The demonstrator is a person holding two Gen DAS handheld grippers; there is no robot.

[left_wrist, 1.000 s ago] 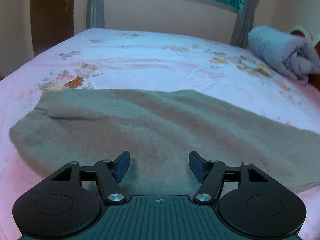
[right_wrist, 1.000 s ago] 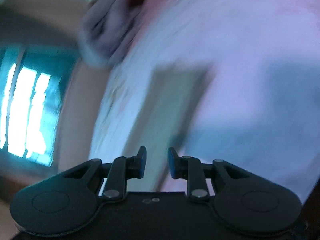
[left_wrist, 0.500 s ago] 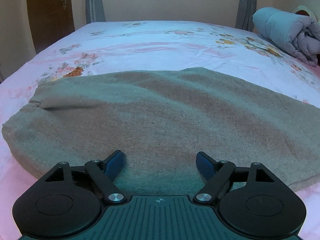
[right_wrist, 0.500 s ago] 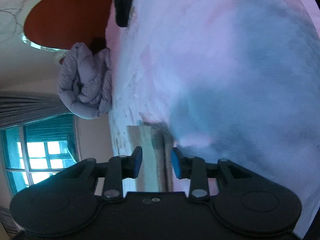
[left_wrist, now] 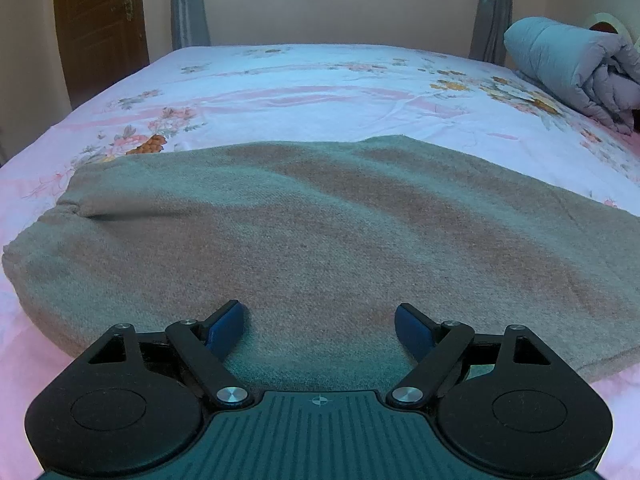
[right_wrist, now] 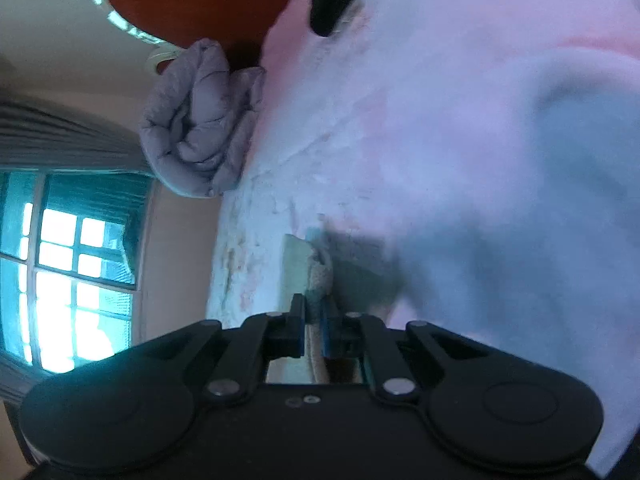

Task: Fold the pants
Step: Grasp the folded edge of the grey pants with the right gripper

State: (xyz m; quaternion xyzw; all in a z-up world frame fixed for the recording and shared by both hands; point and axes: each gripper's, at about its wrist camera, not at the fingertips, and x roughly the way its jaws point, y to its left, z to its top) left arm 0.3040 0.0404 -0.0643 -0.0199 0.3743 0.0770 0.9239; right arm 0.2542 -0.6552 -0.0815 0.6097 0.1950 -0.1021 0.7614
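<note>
Grey-brown pants (left_wrist: 320,232) lie spread flat across the near part of a bed with a floral sheet (left_wrist: 320,84). My left gripper (left_wrist: 320,328) hovers just over their near edge, wide open, with cloth below the jaws but none pinched. The right wrist view is rolled sideways. There my right gripper (right_wrist: 313,326) is shut on a thin edge of the pants (right_wrist: 320,272), and the cloth sticks out past the pads.
A rolled grey duvet (left_wrist: 576,68) lies at the far right corner of the bed, and shows as well as the duvet (right_wrist: 200,128) in the right wrist view. A window with curtains (left_wrist: 188,4) and a wooden door (left_wrist: 100,28) stand behind the bed.
My left gripper opened wider and sank closer to the pants. My right gripper swung round, came up to the pants' edge and shut on it.
</note>
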